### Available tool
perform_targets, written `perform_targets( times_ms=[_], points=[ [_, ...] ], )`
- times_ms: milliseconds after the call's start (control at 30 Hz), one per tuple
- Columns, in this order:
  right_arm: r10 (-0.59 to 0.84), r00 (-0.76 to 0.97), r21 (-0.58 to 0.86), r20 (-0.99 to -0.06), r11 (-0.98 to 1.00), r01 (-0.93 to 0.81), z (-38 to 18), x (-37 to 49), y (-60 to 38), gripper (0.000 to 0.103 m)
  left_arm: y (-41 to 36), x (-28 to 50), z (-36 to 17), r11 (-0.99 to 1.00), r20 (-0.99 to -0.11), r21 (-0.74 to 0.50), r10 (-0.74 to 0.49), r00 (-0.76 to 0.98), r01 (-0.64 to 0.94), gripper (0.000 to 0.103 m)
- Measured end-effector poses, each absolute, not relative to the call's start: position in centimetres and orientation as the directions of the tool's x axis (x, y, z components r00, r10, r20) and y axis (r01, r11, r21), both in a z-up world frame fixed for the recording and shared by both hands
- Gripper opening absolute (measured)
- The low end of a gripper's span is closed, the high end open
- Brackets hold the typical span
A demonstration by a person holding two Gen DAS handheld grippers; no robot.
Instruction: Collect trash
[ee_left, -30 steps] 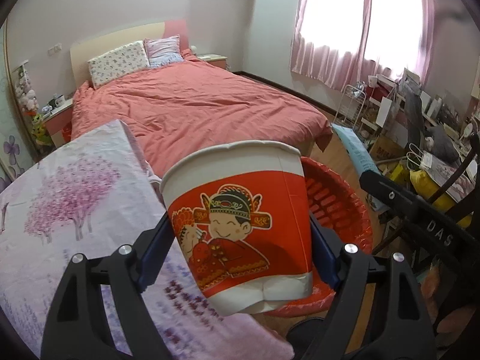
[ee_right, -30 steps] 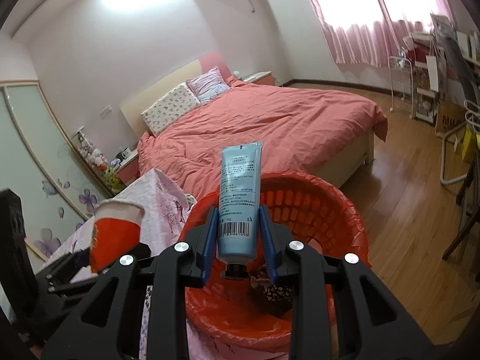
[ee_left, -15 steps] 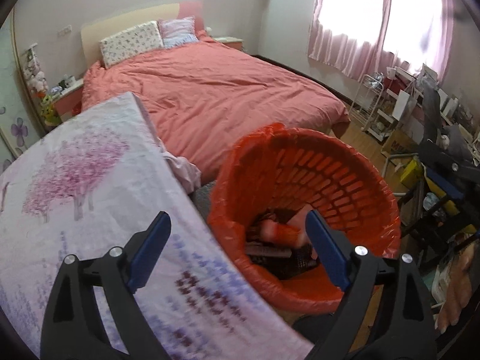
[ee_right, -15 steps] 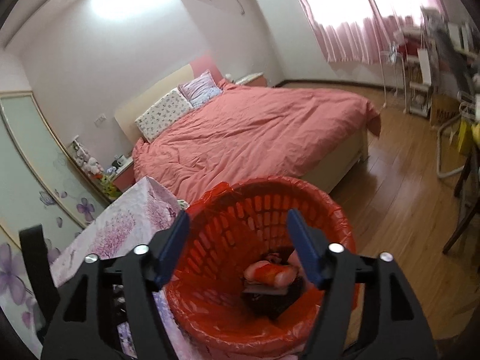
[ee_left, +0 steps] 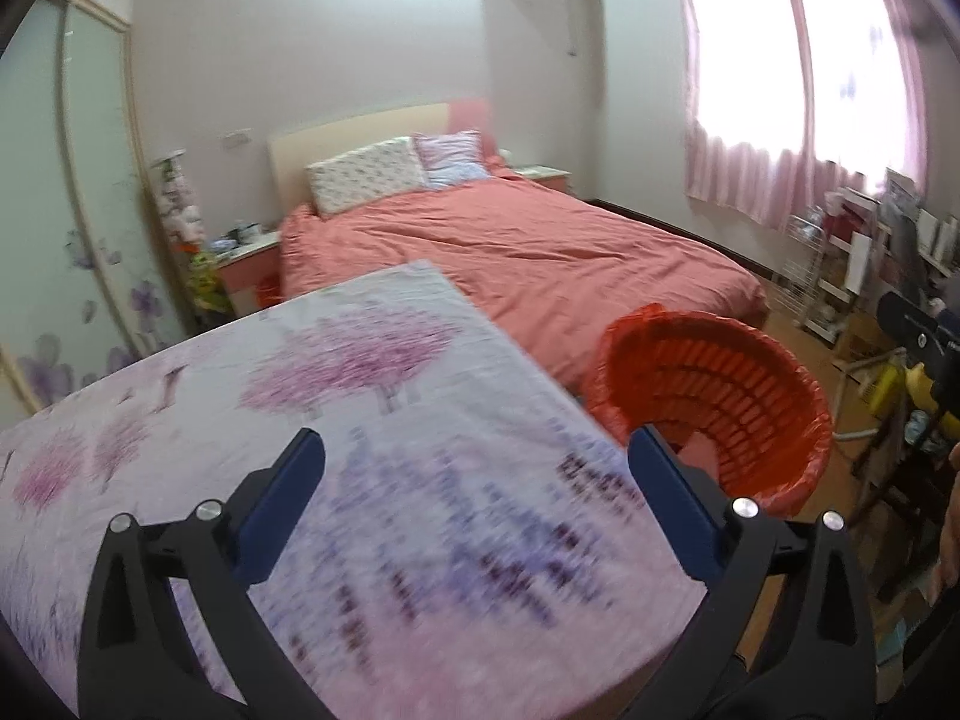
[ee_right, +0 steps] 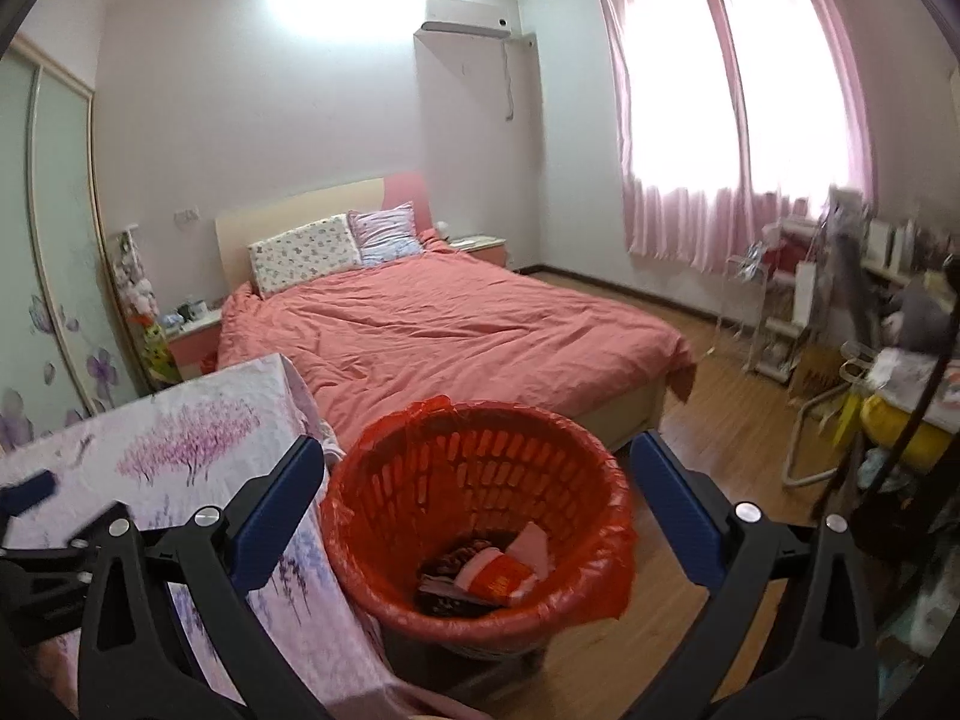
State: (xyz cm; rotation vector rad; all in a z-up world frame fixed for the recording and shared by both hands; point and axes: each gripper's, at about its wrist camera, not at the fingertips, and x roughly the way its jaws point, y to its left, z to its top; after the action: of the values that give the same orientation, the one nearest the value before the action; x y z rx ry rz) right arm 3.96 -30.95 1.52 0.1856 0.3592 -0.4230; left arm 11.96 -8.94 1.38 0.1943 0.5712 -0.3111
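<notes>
A red basket (ee_right: 480, 462) lined with a red bag stands on the floor beside the table; it also shows in the left wrist view (ee_left: 720, 384). A red paper cup (ee_right: 498, 579) and other trash lie at its bottom. My left gripper (ee_left: 474, 504) is open and empty over the table with the pink tree-print cloth (ee_left: 312, 396). My right gripper (ee_right: 477, 501) is open and empty above the basket. The left gripper's fingers (ee_right: 30, 489) show at the left edge of the right wrist view.
A bed with a coral cover (ee_right: 450, 324) lies behind the basket. Metal racks and clutter (ee_right: 840, 324) stand along the right wall under the pink-curtained window. Wooden floor (ee_right: 720, 420) runs between bed and racks. A nightstand (ee_left: 246, 264) stands left of the bed.
The left gripper let go of the red cup and the right let go of the blue tube into the basket. Both have since drawn back and tilted up; the left swung over the table.
</notes>
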Motion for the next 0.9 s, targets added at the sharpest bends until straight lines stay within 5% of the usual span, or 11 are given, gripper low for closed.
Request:
perform_targets(
  times_ms=[433,900],
  points=[
    [-0.409,0.859,0.038,-0.310,0.897,0.441,0.5,-1.5,-25.2,0.101,-1.0,3.4,-0.8,0.994,-0.540,0.024,-0.074,0.838,0.103,0.099],
    [-0.421,0.814,0.040,-0.400,0.880,0.474,-1.2,-2.8,-24.0,0.101,0.8,-1.8,-1.6,0.997,-0.479,0.066,-0.010,0.878,0.047,0.099]
  ],
)
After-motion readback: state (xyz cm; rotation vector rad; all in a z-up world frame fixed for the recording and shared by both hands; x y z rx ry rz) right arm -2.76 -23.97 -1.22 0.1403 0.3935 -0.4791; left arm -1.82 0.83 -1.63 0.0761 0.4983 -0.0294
